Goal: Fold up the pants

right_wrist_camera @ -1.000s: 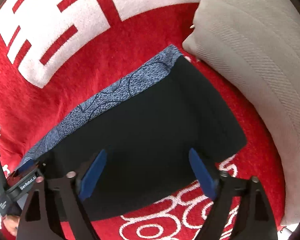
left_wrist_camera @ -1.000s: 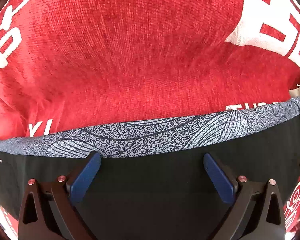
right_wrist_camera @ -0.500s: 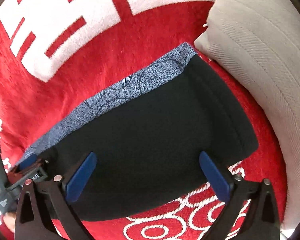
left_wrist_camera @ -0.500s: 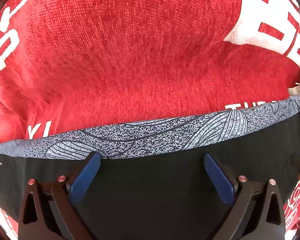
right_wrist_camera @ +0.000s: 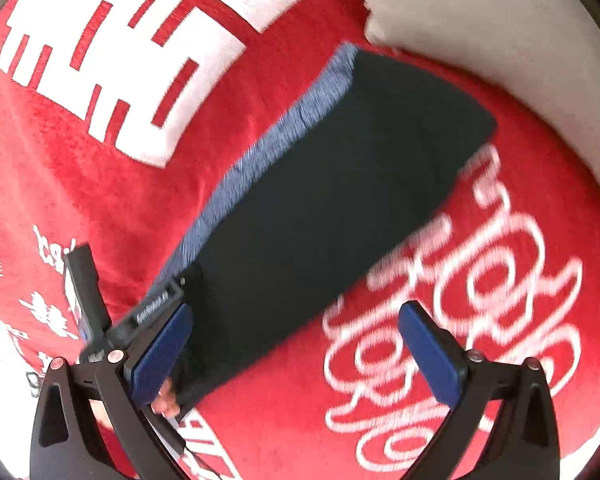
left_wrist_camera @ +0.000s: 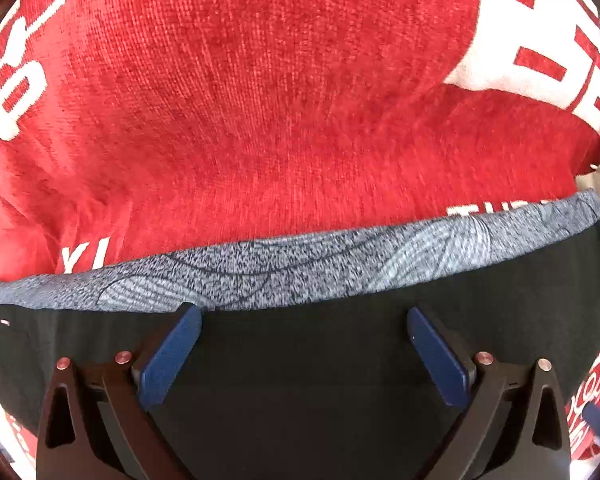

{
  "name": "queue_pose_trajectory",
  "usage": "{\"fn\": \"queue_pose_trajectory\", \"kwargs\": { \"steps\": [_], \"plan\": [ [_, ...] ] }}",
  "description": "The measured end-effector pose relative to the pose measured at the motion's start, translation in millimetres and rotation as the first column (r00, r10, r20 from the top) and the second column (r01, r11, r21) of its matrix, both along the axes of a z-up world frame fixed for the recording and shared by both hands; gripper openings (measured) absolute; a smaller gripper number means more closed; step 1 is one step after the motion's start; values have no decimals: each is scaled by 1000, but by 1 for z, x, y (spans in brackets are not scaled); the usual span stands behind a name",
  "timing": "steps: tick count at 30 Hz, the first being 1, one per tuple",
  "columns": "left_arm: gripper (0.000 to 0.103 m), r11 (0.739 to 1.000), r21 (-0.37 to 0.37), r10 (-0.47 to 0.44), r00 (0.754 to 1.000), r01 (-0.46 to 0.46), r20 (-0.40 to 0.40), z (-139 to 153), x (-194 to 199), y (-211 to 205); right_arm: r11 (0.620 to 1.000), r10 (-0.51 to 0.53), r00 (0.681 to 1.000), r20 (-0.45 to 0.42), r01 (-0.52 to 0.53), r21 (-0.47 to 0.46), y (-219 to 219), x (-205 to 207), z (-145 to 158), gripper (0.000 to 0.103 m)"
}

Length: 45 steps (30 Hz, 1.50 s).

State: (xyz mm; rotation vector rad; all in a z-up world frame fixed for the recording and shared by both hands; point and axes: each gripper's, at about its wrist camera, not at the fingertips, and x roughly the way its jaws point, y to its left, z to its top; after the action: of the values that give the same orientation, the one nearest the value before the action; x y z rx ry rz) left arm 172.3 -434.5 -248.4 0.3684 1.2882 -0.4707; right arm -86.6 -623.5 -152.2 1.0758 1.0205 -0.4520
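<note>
Folded pants (right_wrist_camera: 324, 216) lie flat on red blanket (right_wrist_camera: 100, 200), one end near pillow (right_wrist_camera: 500, 32). Left gripper (left_wrist_camera: 304, 316) hovers wide, over pants beside waistband (left_wrist_camera: 300, 268). Right gripper (right_wrist_camera: 296, 316), jaws just opened fully, empty, off pants' edge. Cloth likely soft, light, limp; pinch at corners.

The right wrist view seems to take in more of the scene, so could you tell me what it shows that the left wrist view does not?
Only the right wrist view shows the whole folded shape of the pants, the left gripper resting on them, fingers of a hand, and most of the grey cushion. The right gripper has just opened wide and holds nothing.

Only the left wrist view shows the line pattern on the grey waistband clearly.

Both show the black pants, the waistband and the red blanket with white lettering.
</note>
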Motion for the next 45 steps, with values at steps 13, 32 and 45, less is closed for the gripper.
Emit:
{"fn": "queue_pose_trajectory", "kwargs": {
  "steps": [13, 32, 45],
  "plan": [
    [103, 1000, -11, -11, 1000, 11, -25, 22, -59, 6, 980, -178, 977, 121, 165, 107, -15, -36, -26, 63],
    [103, 997, 31, -66, 998, 66, 16, 37, -86, -14, 950, -289, 908, 305, 231, 212, -50, -18, -65, 53],
    [103, 1000, -16, -1, 997, 2, 72, 13, -99, -16, 992, -124, 976, 177, 125, 7, -41, 0, -43, 15]
  ]
}}
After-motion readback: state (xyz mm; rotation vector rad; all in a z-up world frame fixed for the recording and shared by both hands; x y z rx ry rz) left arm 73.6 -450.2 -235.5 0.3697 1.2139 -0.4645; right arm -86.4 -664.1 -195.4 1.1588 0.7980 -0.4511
